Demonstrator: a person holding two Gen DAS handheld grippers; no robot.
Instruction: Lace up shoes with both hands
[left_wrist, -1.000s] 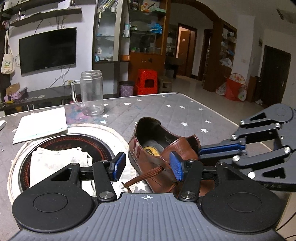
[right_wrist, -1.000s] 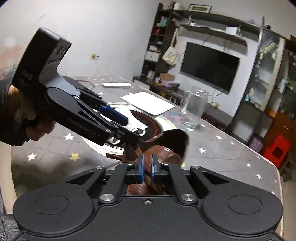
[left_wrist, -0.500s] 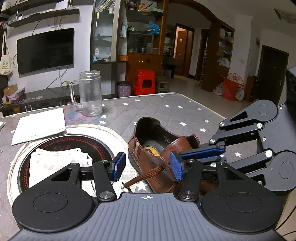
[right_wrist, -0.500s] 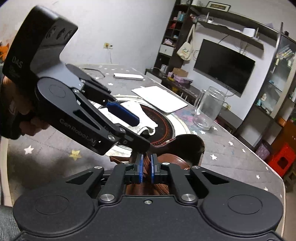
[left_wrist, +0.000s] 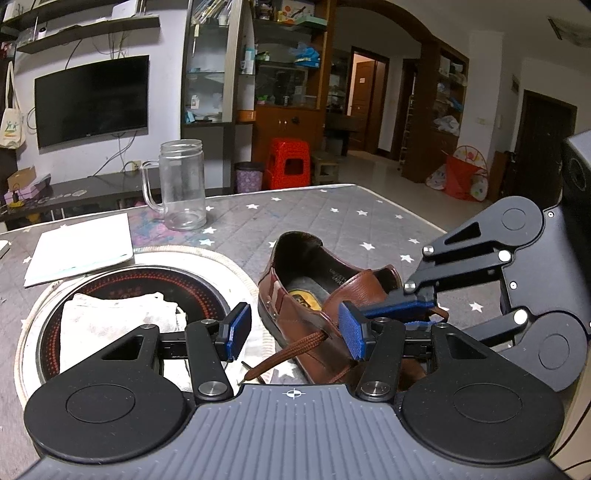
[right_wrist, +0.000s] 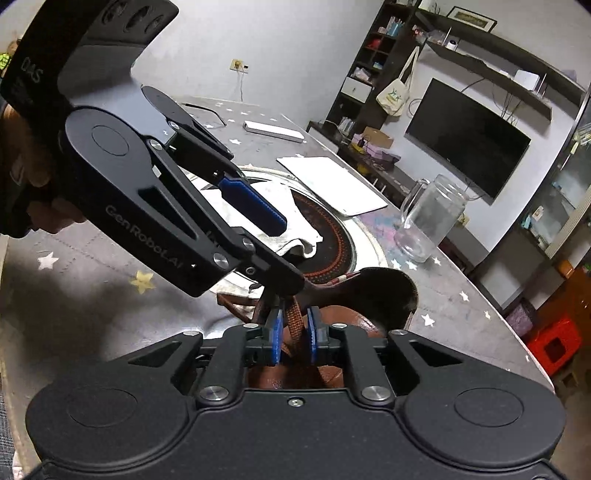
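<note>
While the brown leather lace-up shoe (left_wrist: 317, 295) is lying on the star-patterned grey bench (left_wrist: 295, 218), heel away from us, we are holding the left hand-held gripper (left_wrist: 291, 332) wide open around its loose brown lace end (left_wrist: 284, 356). Our right hand-held gripper (right_wrist: 294, 330) is nearer the tongue, jaws slightly parted astride another lace stretch (right_wrist: 294, 321), which only its own view is showing.
</note>
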